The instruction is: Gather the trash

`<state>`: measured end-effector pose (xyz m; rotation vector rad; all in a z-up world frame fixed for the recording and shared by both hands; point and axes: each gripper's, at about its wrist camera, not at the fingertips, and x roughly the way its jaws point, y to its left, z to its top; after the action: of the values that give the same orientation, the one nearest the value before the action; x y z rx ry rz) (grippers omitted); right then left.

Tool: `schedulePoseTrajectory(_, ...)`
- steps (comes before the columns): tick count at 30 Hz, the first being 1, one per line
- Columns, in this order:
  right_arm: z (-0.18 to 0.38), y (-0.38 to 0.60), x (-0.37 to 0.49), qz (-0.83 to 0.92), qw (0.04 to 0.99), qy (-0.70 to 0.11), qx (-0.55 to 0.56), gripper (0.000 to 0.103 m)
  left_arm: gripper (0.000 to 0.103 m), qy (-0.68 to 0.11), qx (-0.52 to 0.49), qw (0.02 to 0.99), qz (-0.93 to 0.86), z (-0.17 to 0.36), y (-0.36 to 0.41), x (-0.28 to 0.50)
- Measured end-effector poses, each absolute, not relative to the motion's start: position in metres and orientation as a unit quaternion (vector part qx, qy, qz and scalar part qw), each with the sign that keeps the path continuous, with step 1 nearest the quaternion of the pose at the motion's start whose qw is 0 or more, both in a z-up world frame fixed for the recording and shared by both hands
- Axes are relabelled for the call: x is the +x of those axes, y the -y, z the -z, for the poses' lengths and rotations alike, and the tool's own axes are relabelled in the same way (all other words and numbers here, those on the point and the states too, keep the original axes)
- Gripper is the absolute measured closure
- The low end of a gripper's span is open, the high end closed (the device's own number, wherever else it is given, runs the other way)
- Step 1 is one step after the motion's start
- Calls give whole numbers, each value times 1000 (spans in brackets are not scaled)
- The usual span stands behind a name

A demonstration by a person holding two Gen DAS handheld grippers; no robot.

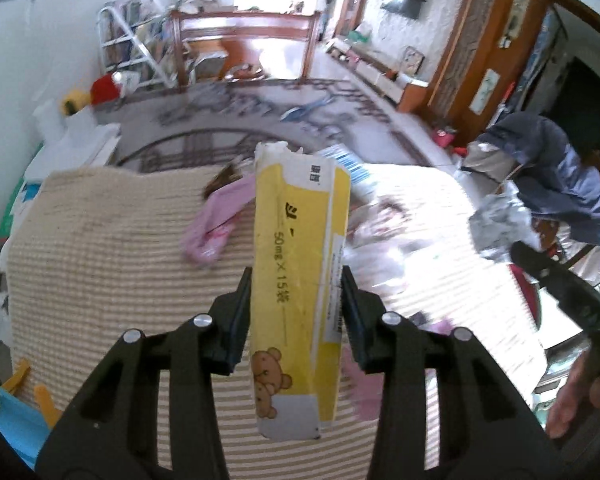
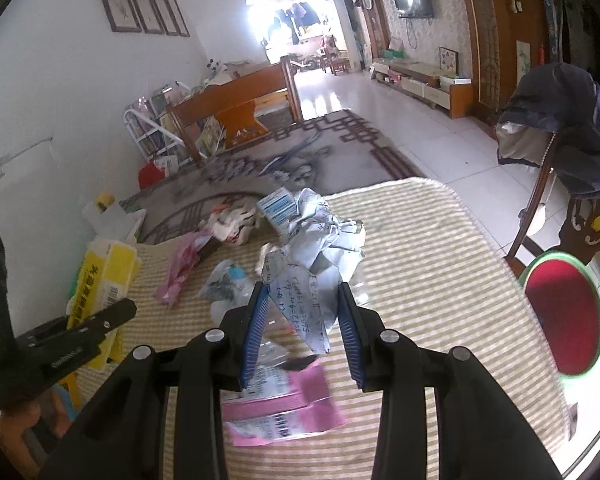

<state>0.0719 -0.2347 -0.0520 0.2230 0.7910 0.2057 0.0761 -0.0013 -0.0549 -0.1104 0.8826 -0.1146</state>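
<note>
While the left gripper (image 1: 296, 312) clamped the yellow box (image 1: 298, 280) lengthwise above the striped tablecloth (image 1: 100, 264), the right gripper (image 2: 302, 328) pinched crumpled paper (image 2: 320, 248) over it.

The desk (image 2: 440, 248) carries a beige striped cloth and extends ahead of the hand-held gripper. Beyond its far edge lies a grey patterned rug (image 2: 320, 152) on a white tiled floor. A wooden bench (image 2: 236, 100) stands at the rug's far side, with a white wire rack (image 2: 148, 128) to its left. Four framed pictures (image 2: 140, 0) hang on the left wall. To the right of the hand-held gripper stands a chair with a red seat (image 2: 560, 320); a dark jacket (image 2: 564, 120) hangs over its back. A television (image 2: 414, 0) is mounted on the far right wall above a low cabinet (image 2: 424, 76).
</note>
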Motion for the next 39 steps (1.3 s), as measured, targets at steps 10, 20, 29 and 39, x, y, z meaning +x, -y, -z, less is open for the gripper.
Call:
schedulePoseTrajectory(10, 47, 317, 87, -95, 912, -383, 111, 68, 63, -418, -60, 902, 91, 40, 95, 95)
schedulePoseTrajectory(20, 55, 424, 87, -55, 911, -391, 118, 68, 63, -432, -60, 886, 158, 49, 214, 106)
schedulePoseTrajectory(29, 76, 546, 63, 45, 895, -410, 167, 68, 63, -472, -44, 844, 250, 75, 332, 122)
schedulePoseTrajectory(39, 77, 611, 42, 98, 887, -406, 196, 68, 63, -520, 22, 791, 321, 111, 431, 131)
